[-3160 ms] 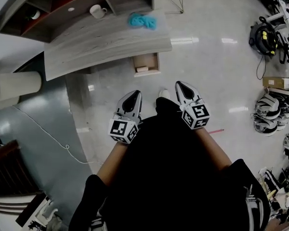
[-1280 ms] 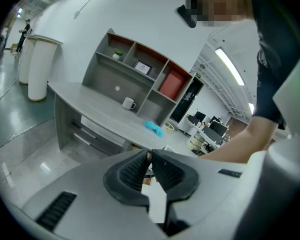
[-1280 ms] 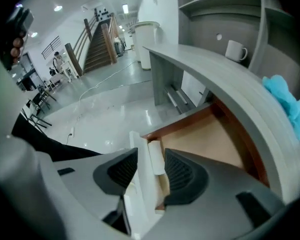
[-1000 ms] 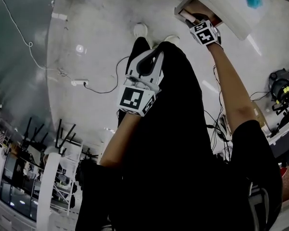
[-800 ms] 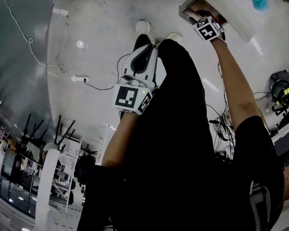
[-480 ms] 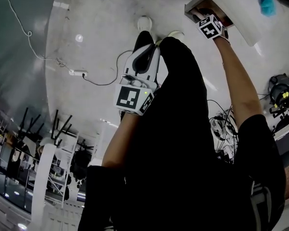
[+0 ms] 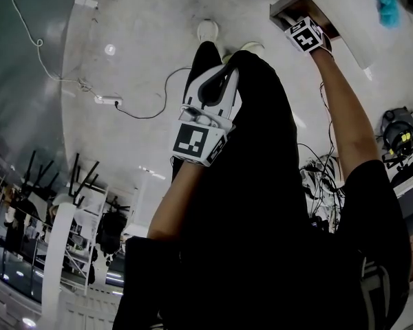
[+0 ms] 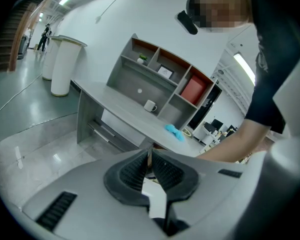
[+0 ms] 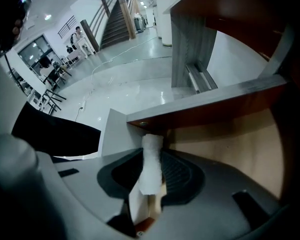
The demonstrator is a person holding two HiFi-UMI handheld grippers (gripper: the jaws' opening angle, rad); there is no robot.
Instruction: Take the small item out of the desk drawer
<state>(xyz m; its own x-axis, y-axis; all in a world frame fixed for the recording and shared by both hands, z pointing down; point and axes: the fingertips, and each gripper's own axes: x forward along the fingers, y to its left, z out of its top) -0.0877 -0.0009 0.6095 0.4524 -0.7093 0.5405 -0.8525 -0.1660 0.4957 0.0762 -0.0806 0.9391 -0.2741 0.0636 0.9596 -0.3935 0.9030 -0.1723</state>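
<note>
Small white item (image 9: 150,169) sits inside the open drawer (image 9: 230,149), under the surface (image 7: 337,16) at the far right. It's upright and pinched between the pads of the right gripper (image 9: 155,156), whose jaws have just been closing on it. The gripper reaches steeply down into the drawer and the item's top pokes past the jaw tips. Left gripper (image 8: 150,159) hangs near the person's legs, well apart from the drawer, jaws pressed together with nothing in them. Blue cloth (image 8: 173,131) and mug (image 8: 150,105) on the surface.
</note>
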